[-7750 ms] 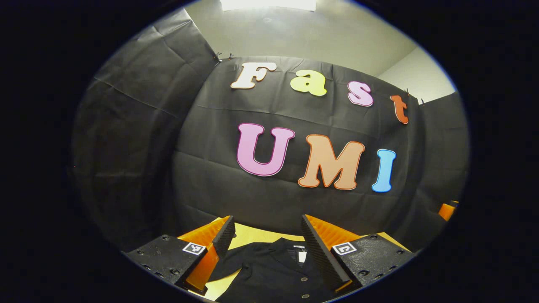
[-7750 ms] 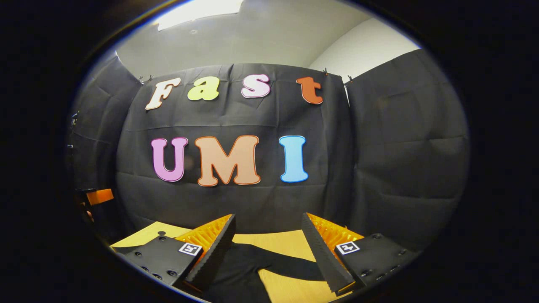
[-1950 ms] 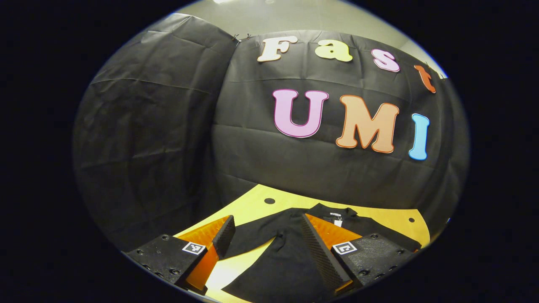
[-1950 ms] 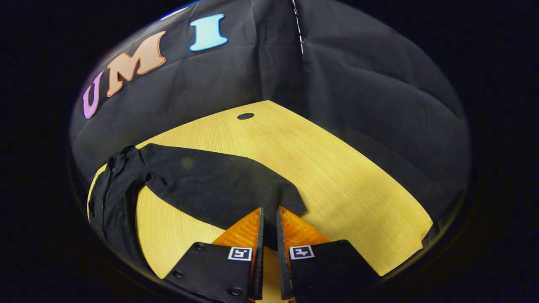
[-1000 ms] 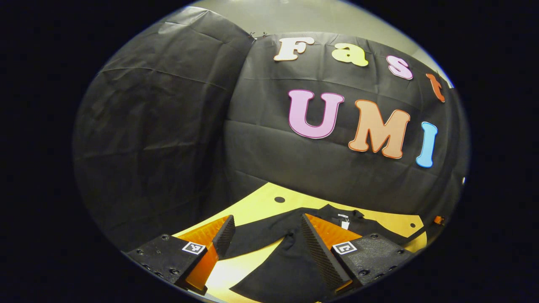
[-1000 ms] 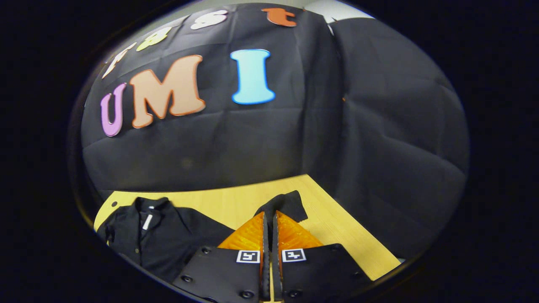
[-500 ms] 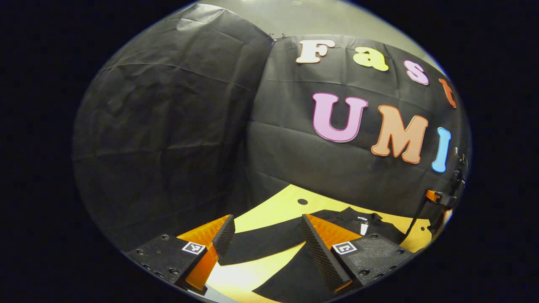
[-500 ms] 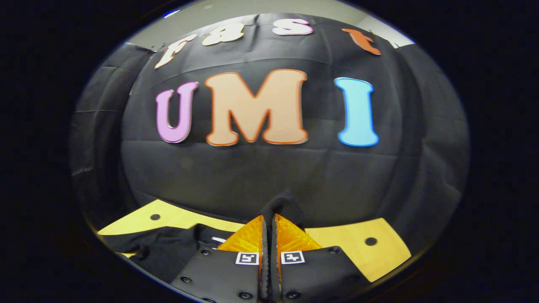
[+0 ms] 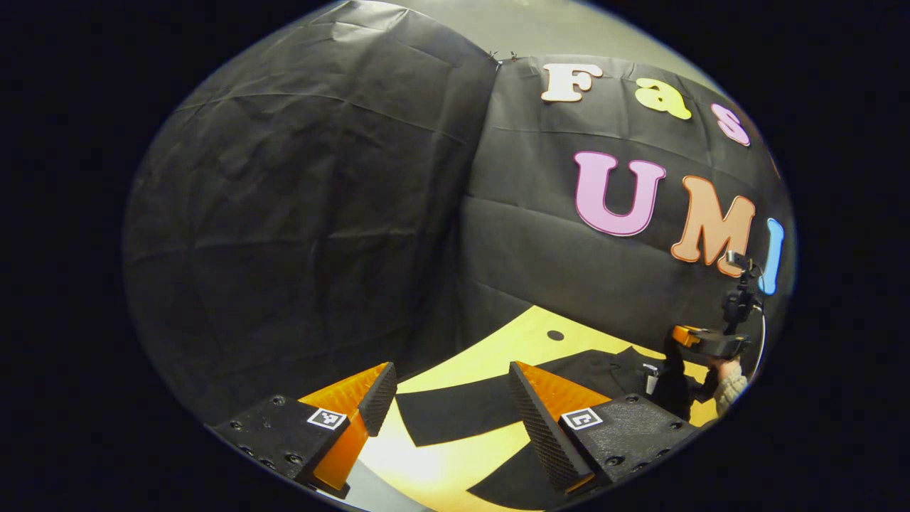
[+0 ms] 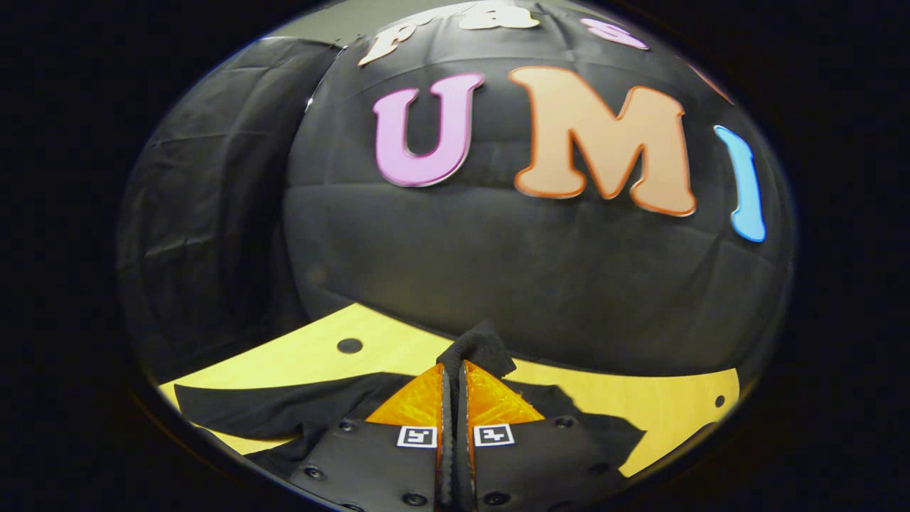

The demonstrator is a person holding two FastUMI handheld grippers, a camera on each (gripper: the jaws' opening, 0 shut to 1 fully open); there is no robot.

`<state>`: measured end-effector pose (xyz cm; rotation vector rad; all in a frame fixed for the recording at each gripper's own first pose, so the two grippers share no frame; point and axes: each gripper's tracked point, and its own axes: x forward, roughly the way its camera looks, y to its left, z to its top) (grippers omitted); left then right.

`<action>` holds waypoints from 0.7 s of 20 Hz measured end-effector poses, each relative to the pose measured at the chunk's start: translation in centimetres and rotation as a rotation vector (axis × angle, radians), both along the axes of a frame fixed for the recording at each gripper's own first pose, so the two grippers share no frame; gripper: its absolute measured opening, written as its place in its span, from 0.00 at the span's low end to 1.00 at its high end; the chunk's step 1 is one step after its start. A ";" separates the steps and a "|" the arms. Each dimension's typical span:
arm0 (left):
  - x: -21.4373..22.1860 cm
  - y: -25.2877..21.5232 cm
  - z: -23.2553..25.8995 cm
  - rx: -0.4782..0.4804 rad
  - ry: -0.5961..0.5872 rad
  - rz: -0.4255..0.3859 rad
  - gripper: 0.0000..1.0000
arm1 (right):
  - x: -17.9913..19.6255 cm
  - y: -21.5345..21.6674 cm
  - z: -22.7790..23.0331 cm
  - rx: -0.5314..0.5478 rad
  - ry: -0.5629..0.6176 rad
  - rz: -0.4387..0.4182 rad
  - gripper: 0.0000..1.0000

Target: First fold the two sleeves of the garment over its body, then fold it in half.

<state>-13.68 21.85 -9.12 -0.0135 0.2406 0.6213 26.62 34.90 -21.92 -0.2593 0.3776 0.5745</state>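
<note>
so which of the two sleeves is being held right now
The sleeve pinched in the right claw, its cuff lifted above the fingertips. The other sleeve lies flat on the table between the open left claw.

Since a second ago, carried the pinched right sleeve (image 10: 478, 348) in the right tool (image 10: 452, 384) off the bare worktop (image 10: 661, 405) leftward over the garment's body (image 10: 284, 409), while the left tool (image 9: 444, 398) swung left.

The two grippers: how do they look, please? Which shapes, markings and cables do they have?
Each gripper, left gripper and right gripper, has two wedge-shaped fingers with ribbed inner faces, on black bolted blocks carrying small square black-and-white markers. In the left gripper view, the right gripper shows farther off with a cable, in a hand with a light knitted cuff.
</note>
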 end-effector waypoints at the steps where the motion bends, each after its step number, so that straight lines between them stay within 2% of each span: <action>1: -0.3 0.3 0.0 0.001 0.006 0.007 0.92 | 0.6 0.8 -1.8 -0.010 0.017 0.011 0.05; 6: -1.1 1.0 -1.0 -0.005 0.024 0.033 0.92 | -0.5 3.6 -6.3 -0.024 0.117 0.022 0.05; 8: -1.2 0.8 -1.1 0.000 0.024 0.029 0.93 | -0.9 4.2 -6.8 -0.023 0.122 0.041 0.10; 13: -0.7 0.9 -1.7 0.002 0.040 0.026 0.94 | -0.5 4.5 -6.0 0.015 0.119 0.029 1.00; 14: -0.6 0.8 -1.8 0.000 0.038 0.022 0.94 | -0.6 4.4 -5.5 0.012 0.104 0.029 1.00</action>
